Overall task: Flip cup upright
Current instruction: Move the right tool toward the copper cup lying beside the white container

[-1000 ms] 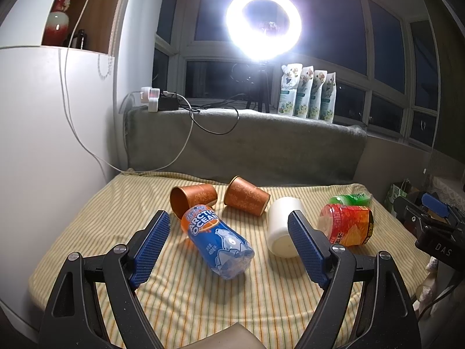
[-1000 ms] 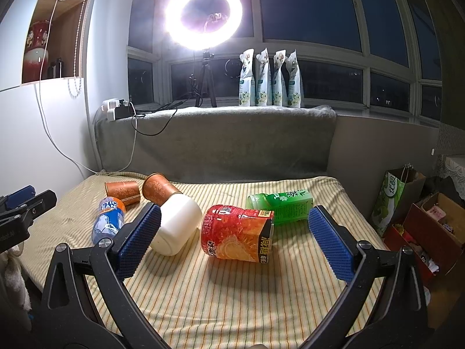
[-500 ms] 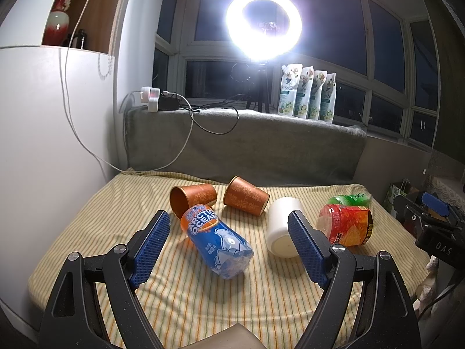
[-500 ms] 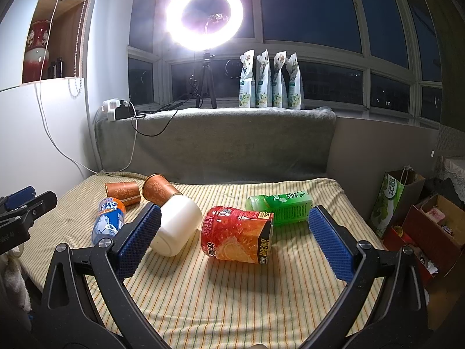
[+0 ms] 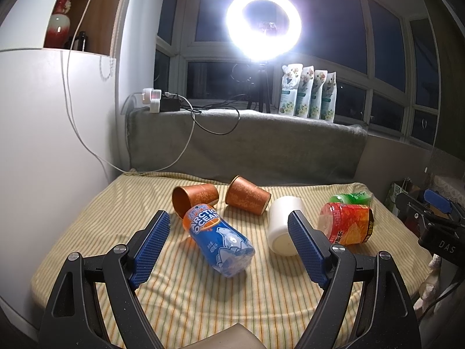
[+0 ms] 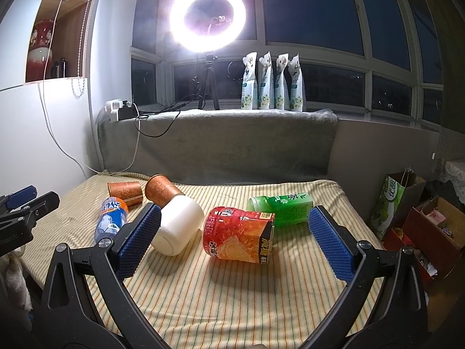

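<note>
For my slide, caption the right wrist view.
Open right tool hovers above toppled red cup, white cup and green cup on striped cloth.

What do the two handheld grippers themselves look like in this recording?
Both look alike. The left gripper and right gripper have matte black angular frames with triangular cut-outs and silver pivot screws. Each finger carries a flat blue pad with a fine dimpled grid. The right gripper's body, seen from the left wrist view, shows white "DAS" lettering. No sleeves or hands show.
</note>
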The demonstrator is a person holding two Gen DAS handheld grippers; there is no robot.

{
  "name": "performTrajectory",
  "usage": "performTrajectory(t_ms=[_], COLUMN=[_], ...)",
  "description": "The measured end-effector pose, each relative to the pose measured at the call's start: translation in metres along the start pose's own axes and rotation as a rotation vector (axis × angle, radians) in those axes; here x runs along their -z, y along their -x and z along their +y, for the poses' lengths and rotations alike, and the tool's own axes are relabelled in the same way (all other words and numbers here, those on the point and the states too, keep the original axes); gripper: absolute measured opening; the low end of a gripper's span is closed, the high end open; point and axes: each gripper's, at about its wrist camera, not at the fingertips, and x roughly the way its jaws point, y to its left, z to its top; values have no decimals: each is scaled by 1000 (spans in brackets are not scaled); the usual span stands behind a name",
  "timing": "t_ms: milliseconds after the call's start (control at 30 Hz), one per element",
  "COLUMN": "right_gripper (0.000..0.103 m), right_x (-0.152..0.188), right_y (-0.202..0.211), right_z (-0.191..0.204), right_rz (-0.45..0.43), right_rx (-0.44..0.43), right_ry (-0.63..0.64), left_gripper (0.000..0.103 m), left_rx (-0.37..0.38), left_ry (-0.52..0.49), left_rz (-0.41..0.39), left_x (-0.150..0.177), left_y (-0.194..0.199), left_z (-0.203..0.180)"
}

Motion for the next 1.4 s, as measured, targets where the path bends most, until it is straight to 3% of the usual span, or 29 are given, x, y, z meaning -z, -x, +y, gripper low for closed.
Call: performTrajectory(t_ms=[767,1400], right_gripper=[103,103], right_x=[0,-11], right_y=[-7,-57], right_z=[8,27], right_rz=[8,101], right_rx=[-9,-115], right_ry=[18,93], left_gripper=[83,83], left_rx=[-4,-20], left_ry=[9,42], left_rz=[14,81], left_x=[1,2], left_y=[-5,-26], left_z=[5,23])
